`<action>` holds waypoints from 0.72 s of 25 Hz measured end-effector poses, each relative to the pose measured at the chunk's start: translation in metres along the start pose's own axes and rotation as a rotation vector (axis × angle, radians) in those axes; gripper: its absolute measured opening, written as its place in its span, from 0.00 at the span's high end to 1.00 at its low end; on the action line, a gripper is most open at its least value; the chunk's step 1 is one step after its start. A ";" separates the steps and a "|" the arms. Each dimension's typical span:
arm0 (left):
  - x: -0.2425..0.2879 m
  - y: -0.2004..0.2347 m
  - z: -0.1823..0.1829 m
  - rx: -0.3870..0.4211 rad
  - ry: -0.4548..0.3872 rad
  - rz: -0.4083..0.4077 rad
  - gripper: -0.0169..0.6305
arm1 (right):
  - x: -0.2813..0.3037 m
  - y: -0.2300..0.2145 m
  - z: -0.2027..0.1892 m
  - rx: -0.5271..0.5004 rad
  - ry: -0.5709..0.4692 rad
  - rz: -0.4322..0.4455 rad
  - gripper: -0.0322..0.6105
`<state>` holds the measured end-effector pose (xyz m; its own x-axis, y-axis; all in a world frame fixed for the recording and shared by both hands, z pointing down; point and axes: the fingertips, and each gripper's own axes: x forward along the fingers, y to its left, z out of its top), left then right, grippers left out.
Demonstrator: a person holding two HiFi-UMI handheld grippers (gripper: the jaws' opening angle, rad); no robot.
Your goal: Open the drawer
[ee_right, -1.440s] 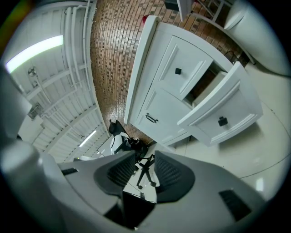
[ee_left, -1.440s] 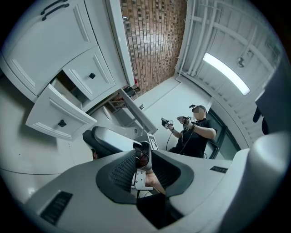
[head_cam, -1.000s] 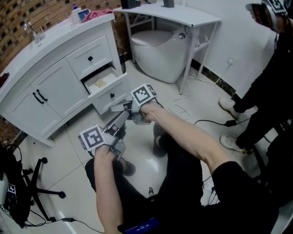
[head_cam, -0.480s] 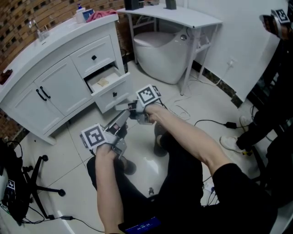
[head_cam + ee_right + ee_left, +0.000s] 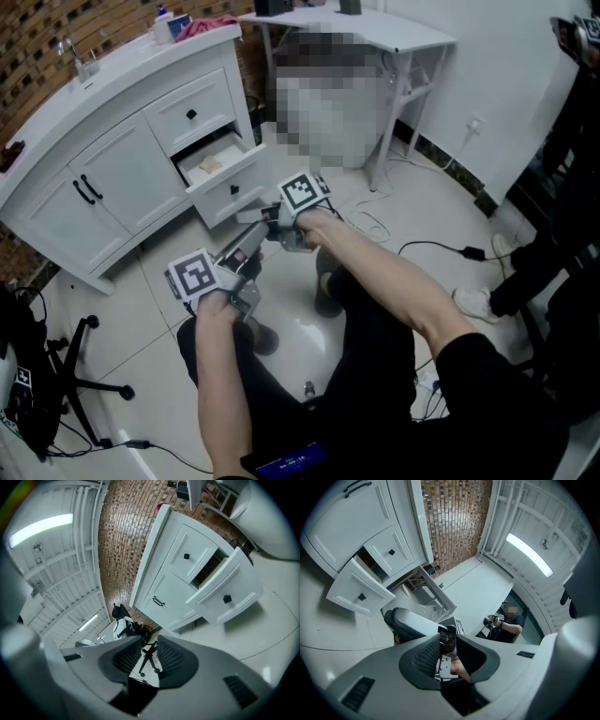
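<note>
Drawer (image 5: 223, 184) stood pulled out of the white cabinet (image 5: 112, 173) in the upper left of the head view, its front tilted toward the floor and a pale thing lying inside. The drawer above it (image 5: 192, 114) was closed. In the right gripper view the open drawer (image 5: 229, 595) showed at the right, with its black knob (image 5: 227, 599) free.

Both grippers were in the middle of the head view, below the drawer. The right gripper (image 5: 244, 217) was near the drawer front but apart from it. Its jaws had just been closing and now left only a narrow gap, with nothing between them (image 5: 150, 656); through the gap a black chair (image 5: 126, 625) could be seen far behind.

The left gripper (image 5: 247, 244) was lower and to the left, pointing at the right one. Its jaws (image 5: 449, 644) were slightly apart and held nothing; beyond them showed a part of the right gripper.

Another person (image 5: 562, 187) stood at the right edge.
</note>
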<state>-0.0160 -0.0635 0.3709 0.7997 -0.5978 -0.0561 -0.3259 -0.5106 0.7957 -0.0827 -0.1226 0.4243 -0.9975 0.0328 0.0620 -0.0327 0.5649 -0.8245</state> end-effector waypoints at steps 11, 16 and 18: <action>-0.001 0.003 -0.002 0.003 0.008 0.022 0.81 | -0.001 0.002 0.000 -0.017 0.004 0.003 0.77; -0.002 0.006 -0.003 -0.054 -0.015 0.002 0.81 | -0.001 0.008 -0.002 -0.015 0.009 0.021 0.78; -0.002 0.004 -0.002 -0.036 -0.012 0.002 0.81 | -0.002 0.007 -0.002 -0.012 0.009 0.016 0.79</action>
<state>-0.0177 -0.0635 0.3756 0.7930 -0.6061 -0.0614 -0.3089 -0.4869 0.8170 -0.0813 -0.1168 0.4192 -0.9973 0.0492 0.0543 -0.0162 0.5743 -0.8185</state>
